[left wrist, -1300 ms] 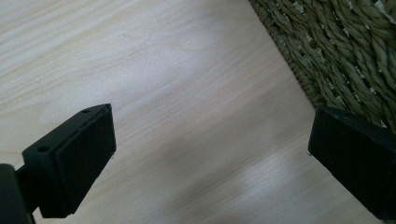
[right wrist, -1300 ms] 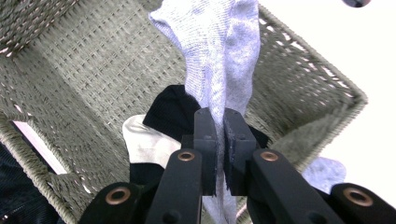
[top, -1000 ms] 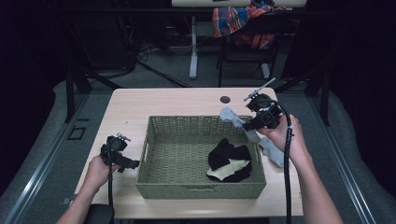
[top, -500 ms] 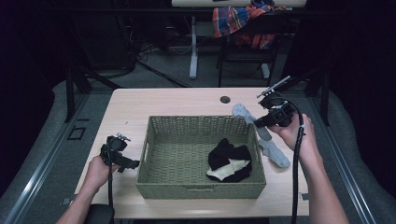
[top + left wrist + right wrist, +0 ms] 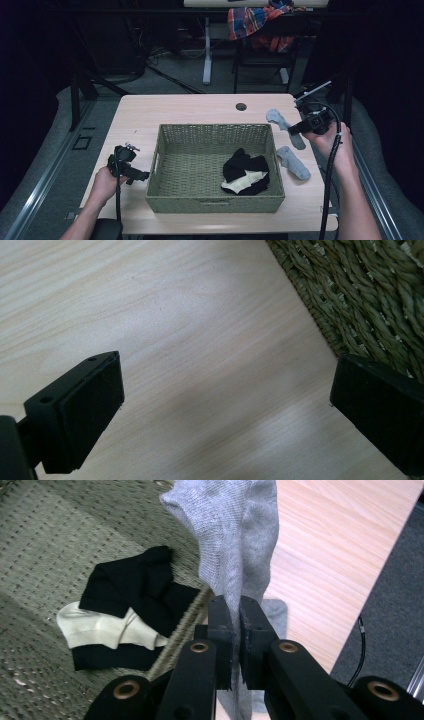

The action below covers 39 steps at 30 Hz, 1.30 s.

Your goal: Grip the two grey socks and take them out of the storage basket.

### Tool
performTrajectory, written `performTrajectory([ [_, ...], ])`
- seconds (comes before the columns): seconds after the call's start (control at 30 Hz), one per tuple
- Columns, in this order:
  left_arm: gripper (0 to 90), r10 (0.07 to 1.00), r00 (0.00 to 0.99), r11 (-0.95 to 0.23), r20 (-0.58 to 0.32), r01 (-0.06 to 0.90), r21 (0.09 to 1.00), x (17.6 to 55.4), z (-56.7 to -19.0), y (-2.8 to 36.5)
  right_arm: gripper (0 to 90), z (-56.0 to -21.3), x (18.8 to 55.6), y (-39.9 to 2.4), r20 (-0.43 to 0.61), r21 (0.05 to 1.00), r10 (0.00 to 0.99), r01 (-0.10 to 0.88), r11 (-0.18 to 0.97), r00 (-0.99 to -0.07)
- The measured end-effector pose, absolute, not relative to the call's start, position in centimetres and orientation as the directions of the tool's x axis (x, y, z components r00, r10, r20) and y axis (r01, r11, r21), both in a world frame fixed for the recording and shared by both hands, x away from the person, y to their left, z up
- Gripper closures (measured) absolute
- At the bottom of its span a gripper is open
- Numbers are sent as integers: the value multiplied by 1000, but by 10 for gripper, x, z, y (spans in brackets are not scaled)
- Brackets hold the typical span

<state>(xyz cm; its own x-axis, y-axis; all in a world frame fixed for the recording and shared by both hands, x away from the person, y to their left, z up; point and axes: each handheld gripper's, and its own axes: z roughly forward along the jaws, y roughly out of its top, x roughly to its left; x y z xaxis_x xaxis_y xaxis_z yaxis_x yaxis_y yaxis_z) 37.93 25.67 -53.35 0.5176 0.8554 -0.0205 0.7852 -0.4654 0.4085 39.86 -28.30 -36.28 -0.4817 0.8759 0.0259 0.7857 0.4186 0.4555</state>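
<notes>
Near edge of the desk [image 5: 150, 107]: a woven basket [image 5: 215, 134] sits centred, its front wall close to the desk's near edge. Inside, toward the right near corner, lie black socks [image 5: 245, 165] with a cream sock [image 5: 244, 181] folded among them.

Left tool [image 5: 131, 172]: held low over bare desk just left of the basket's left wall. In the left gripper view its jaws stand wide apart with nothing between them, only wood grain and the basket's weave at upper right.

Right of the basket, on the desk: one grey sock [image 5: 294, 162] lying flat, just beside the basket's right wall.

Farther, right side: right tool [image 5: 296, 129] raised above the desk's right edge. The right gripper view shows its jaws pressed together on a second grey sock [image 5: 235, 540], with the cloth pinched between the pads. In the high view this sock [image 5: 281, 124] runs from the tool toward the far left.

Far centre of desk: a small dark round grommet [image 5: 241, 106]. Beyond the desk, a plaid cloth [image 5: 260, 20] is draped over furniture.
</notes>
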Motion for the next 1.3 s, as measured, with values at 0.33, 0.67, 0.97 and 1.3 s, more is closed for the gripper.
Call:
performTrajectory([
  [0.33,11,856,517,-465,-22,787,406,380,-534,257,862,-373,406,-304,33,432,903,821,374,-428],
  [0.67,11,856,517,-466,-20,786,406,379,-533,257,862,-391,415,-318,32,397,925,854,336,-379],
  [0.97,11,856,517,-466,-20,786,406,380,-533,257,862,-411,423,-327,53,361,933,878,315,-356],
  [1.3,11,855,518,-466,-20,786,407,379,-533,257,862,-438,433,-327,62,304,932,896,325,-358],
])
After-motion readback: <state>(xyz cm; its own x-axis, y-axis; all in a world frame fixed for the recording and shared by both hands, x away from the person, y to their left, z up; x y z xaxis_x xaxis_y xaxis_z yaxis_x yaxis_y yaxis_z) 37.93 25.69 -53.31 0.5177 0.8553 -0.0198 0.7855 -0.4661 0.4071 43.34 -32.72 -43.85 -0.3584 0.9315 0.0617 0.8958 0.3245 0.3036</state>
